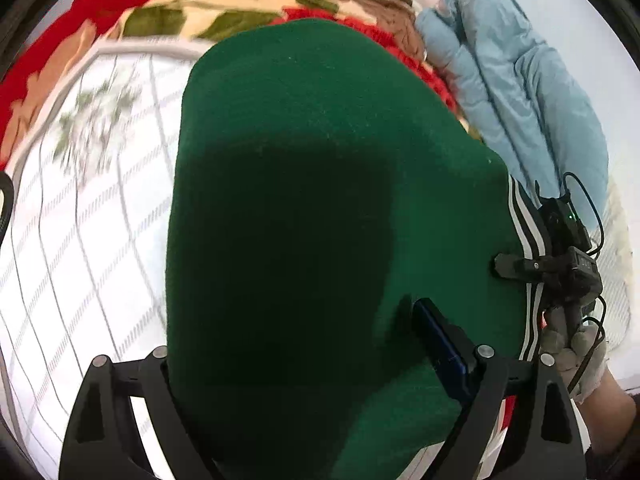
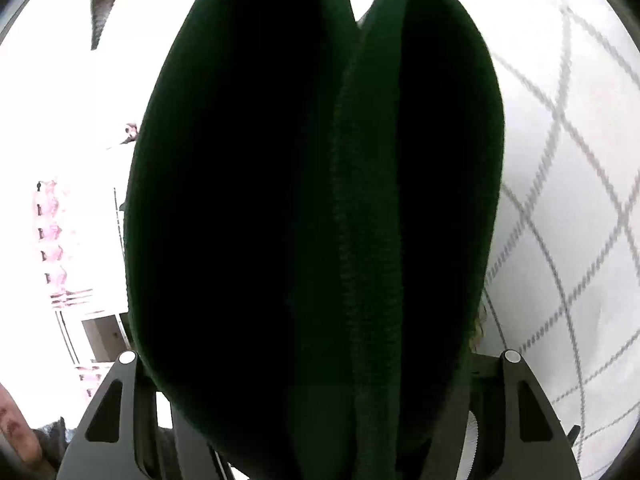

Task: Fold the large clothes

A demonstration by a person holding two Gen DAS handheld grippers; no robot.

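both claws look clenched on the green garment (image 1: pixel 320 200), left claw (image 1: pixel 320 360) and right claw (image 2: pixel 320 360) alike, its length running straight out ahead over the checked sheet (image 1: pixel 80 240).

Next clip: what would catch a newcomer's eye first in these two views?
A dark green garment fills the middle of both wrist views, bunched between each gripper's fingers. In the left view, the right gripper bites its striped edge at the right. Behind lie a red floral blanket and a light blue cloth, over a white checked sheet.
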